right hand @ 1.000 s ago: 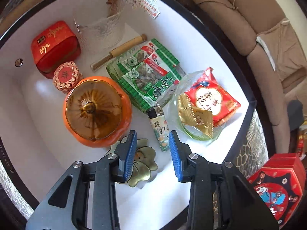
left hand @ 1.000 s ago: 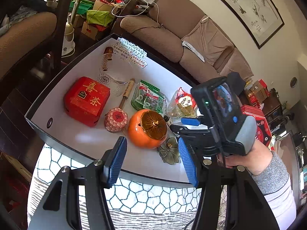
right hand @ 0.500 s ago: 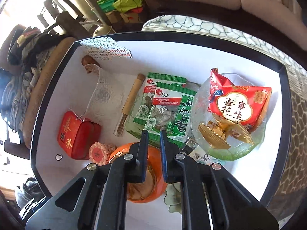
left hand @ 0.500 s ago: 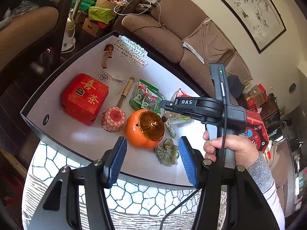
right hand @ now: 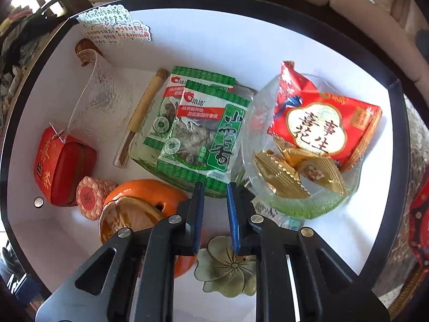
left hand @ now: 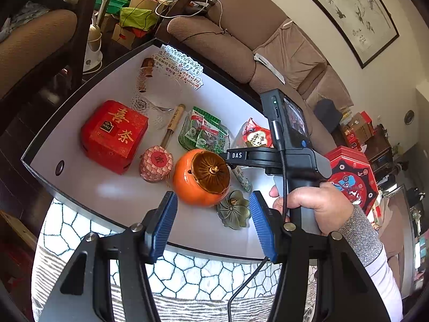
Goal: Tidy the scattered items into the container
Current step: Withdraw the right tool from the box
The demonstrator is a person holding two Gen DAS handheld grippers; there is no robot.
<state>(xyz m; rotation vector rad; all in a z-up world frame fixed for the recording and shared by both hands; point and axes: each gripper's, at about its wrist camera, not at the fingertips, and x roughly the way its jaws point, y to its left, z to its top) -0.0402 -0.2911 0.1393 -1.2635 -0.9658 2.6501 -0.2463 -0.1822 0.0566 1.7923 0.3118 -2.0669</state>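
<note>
A white tray with a black rim (left hand: 112,196) (right hand: 295,40) holds the items. In it are green snack packets (right hand: 198,131) (left hand: 206,134), a glass bowl (right hand: 300,206) with a red packet (right hand: 321,123) and gold candies, an orange persimmon jar (left hand: 201,177) (right hand: 139,209), a lighter (left hand: 242,179), a green flower dish (left hand: 234,212) (right hand: 228,268), a red tea tin (left hand: 114,135) (right hand: 61,169), and a small round patterned tin (left hand: 155,163). My right gripper (right hand: 215,190) hovers over the near edge of the green packets, jaws narrow with a gap, nothing between them. My left gripper (left hand: 213,222) is open, before the tray.
A wooden incense tube (right hand: 142,115), a clear glass dish (right hand: 104,99) and a handwritten note (right hand: 112,25) lie at the tray's far side. A brown sofa (left hand: 241,43) stands behind, and a red octagonal box (left hand: 351,179) to the right.
My right gripper narrowed its jaws, then tilted up and moved from over the lighter to the green packets. The left gripper barely moved.
</note>
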